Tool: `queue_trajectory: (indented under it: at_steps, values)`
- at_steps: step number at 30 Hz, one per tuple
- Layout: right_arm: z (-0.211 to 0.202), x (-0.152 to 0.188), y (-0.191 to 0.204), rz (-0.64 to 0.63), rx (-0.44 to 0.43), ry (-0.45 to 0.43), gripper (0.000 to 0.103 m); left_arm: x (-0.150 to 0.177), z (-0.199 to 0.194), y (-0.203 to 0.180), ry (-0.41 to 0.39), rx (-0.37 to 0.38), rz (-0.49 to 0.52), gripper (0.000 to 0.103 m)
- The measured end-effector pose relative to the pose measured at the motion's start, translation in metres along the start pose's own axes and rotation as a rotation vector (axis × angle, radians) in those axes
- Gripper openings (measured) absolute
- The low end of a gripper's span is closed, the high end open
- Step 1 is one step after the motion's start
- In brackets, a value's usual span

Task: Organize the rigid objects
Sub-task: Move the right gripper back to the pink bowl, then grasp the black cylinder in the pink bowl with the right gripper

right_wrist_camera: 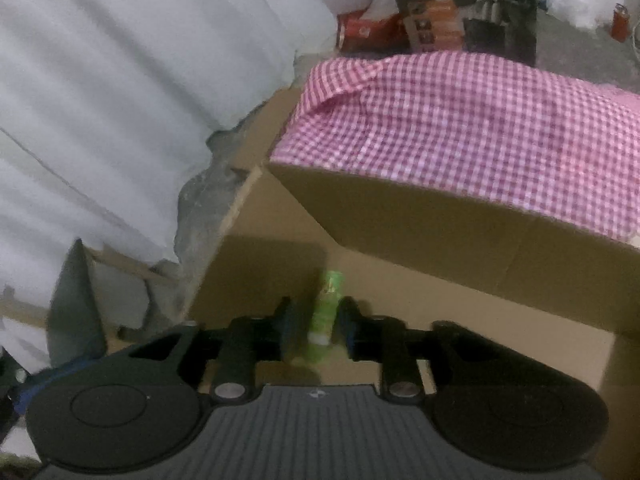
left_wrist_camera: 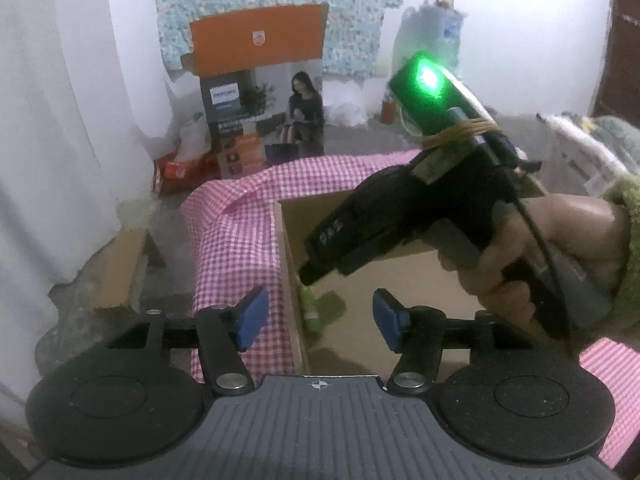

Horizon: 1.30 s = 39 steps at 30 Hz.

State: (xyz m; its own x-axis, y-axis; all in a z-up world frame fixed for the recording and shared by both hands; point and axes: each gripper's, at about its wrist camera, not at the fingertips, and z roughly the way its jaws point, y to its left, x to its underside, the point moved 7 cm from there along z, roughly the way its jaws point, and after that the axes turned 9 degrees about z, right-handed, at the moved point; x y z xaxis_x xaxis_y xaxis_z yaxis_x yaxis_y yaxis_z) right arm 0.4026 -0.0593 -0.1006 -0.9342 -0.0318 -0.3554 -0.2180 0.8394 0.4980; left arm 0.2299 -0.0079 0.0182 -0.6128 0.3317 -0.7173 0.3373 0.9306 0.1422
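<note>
A pink checked cloth (right_wrist_camera: 480, 120) drapes the cardboard box (right_wrist_camera: 440, 232) on a grey floor (left_wrist_camera: 80, 292); both grippers, left (left_wrist_camera: 320, 322) and right (right_wrist_camera: 316, 330), hang released, the right straddling a green tube (right_wrist_camera: 326, 312).

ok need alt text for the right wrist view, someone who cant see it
The right gripper, jaws open, straddles a small green bottle lying on the floor of an open cardboard box. A pink checked cloth covers the box's far side, with pale curtains at left.
</note>
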Motion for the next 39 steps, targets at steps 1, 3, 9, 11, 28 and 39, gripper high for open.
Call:
queue_trajectory:
  at_steps: [1,3,9,11,28,39]
  values:
    - [-0.007,-0.001,0.001,-0.007,-0.002,-0.023,0.047,0.0,-0.004,0.0,-0.012,0.001,-0.003,0.062]
    - [-0.03,0.003,0.003,-0.018,-0.006,-0.071,0.047,-0.001,-0.012,0.0,-0.038,0.001,-0.006,0.065]
    - [-0.127,0.048,0.003,-0.033,-0.081,-0.209,0.047,0.008,-0.055,-0.01,-0.113,0.046,-0.017,0.067]
    - [-0.165,0.079,0.013,-0.038,-0.11,-0.256,0.047,0.013,-0.068,-0.014,-0.144,0.078,-0.022,0.068]
    - [-0.185,0.267,-0.019,0.177,-0.172,-0.263,0.04,0.108,-0.054,-0.123,0.017,0.337,0.123,0.059]
    - [-0.1,0.255,-0.022,0.12,-0.133,-0.182,0.032,0.124,-0.029,-0.142,0.069,0.299,0.206,0.035]
